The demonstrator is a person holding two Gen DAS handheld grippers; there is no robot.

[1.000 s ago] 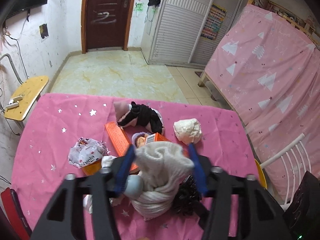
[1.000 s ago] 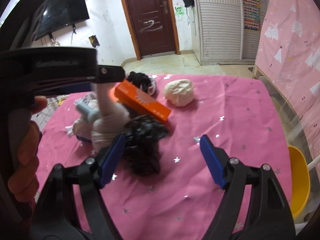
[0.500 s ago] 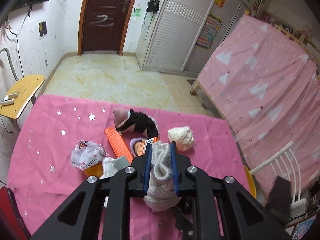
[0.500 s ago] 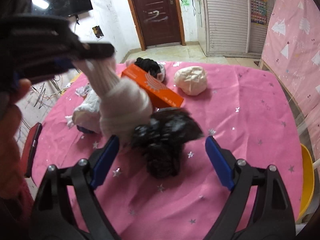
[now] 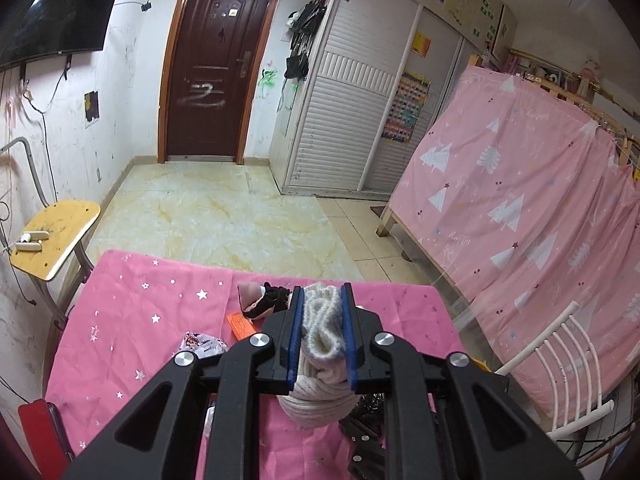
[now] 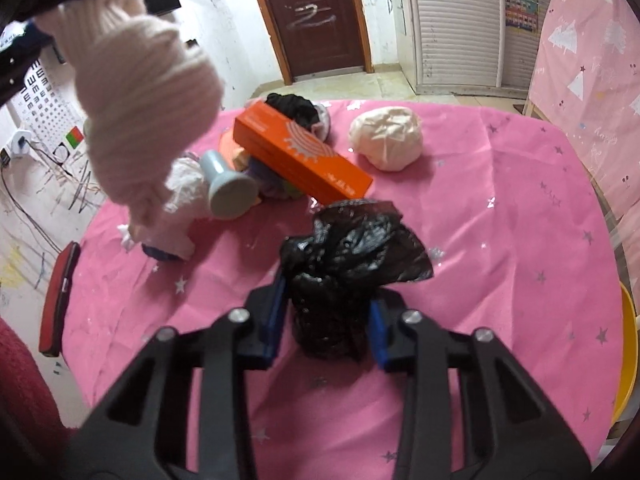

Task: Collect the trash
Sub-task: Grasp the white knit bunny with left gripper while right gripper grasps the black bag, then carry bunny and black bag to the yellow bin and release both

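My left gripper (image 5: 322, 336) is shut on a cream knitted bundle (image 5: 322, 328) and holds it high above the pink table (image 5: 140, 320); the bundle also hangs at the upper left of the right wrist view (image 6: 140, 92). My right gripper (image 6: 326, 320) is shut on a crumpled black plastic bag (image 6: 344, 264) near the table's front. An orange box (image 6: 304, 152), a cream paper ball (image 6: 386, 138), a black and pink cloth (image 6: 300, 110), a grey-blue cup (image 6: 228, 184) and white wrappers (image 6: 180, 184) lie behind it.
A red phone (image 6: 58, 296) lies at the table's left edge. A yellow stool (image 5: 54, 236) stands at the left, a white chair (image 5: 560, 360) and a yellow bin (image 6: 628, 352) at the right. A pink-draped bed (image 5: 520, 208) lines the right side.
My left gripper closed on the knitted bundle and lifted it well above the table. My right gripper closed on the black bag.
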